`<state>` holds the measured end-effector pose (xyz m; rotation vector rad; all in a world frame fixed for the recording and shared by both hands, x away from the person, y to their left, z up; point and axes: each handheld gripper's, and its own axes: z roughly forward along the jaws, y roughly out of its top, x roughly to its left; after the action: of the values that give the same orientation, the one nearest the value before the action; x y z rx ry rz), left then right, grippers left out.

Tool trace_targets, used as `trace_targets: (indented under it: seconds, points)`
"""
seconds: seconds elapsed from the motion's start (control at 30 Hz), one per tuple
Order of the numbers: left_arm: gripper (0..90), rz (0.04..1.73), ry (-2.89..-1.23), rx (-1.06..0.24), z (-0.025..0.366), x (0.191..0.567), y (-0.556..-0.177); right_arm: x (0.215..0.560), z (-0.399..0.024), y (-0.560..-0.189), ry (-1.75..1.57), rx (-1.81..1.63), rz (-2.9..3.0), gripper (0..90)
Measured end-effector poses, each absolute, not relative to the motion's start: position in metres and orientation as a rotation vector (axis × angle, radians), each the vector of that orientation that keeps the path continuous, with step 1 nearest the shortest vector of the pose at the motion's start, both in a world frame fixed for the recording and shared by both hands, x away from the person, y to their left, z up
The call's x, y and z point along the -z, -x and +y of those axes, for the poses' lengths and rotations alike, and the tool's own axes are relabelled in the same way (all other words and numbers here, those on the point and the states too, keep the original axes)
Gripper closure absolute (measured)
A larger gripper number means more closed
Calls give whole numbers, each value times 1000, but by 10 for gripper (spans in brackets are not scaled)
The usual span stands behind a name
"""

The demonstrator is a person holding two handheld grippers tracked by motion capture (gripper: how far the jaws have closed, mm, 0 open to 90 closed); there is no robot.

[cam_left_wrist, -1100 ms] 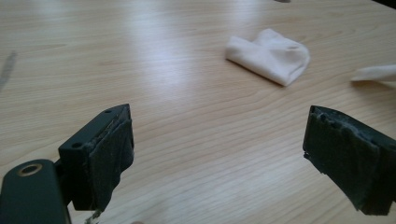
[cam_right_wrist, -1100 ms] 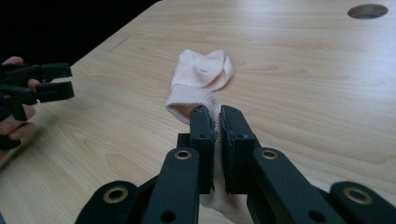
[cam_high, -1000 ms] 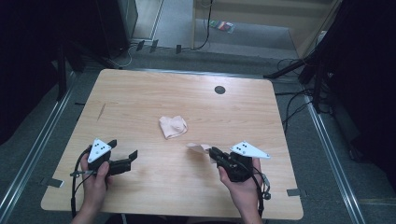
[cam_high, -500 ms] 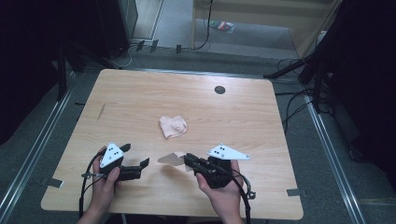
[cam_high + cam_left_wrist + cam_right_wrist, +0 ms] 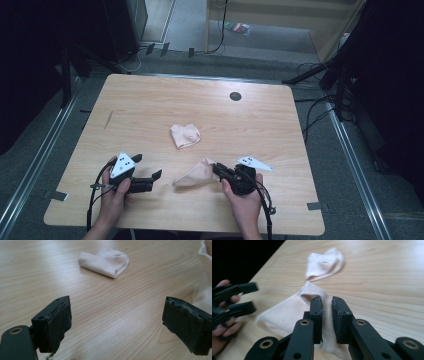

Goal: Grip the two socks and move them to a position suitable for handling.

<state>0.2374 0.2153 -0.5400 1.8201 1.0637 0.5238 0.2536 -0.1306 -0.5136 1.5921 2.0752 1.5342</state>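
On the pale wood-grain tabletop (image 5: 150, 110), the right gripper (image 5: 327, 312) has its jaws, just easing apart, around a limp ribbed cream sock (image 5: 195, 175), while the left gripper (image 5: 117, 322) gapes wide near a folded sock (image 5: 185, 135).

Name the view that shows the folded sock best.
The left gripper view: the folded sock lies close, sharp and unobstructed on the table. The right gripper view shows it blurred beyond the held sock; the high view shows it small.
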Motion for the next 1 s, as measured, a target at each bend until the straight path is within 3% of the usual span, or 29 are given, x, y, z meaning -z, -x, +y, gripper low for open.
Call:
trace_targets:
  seconds: [0.13, 0.3, 0.57, 0.63, 0.73, 1.0]
  points:
    - [92, 1049, -1841, -515, 211, 542, -239, 524, -143, -263, -1699, -1487, 1998, 758]
    - [92, 1043, -1865, -509, 205, 544, -239, 532, -155, -270, -1726, -1418, 1921, 601]
    - [94, 1088, -1845, -470, 196, 543, -244, 521, -173, -263, -1619, -1391, 1881, 544]
    - [147, 1084, -1831, -460, 191, 541, -244, 519, -174, -261, -1592, -1373, 1911, 534]
    - [141, 1072, -1827, -418, 185, 539, -245, 520, -175, -260, -1571, -1334, 1943, 529]
    - [440, 1125, -1895, -335, 152, 542, -254, 527, -184, -270, -1554, -1258, 1992, 539]
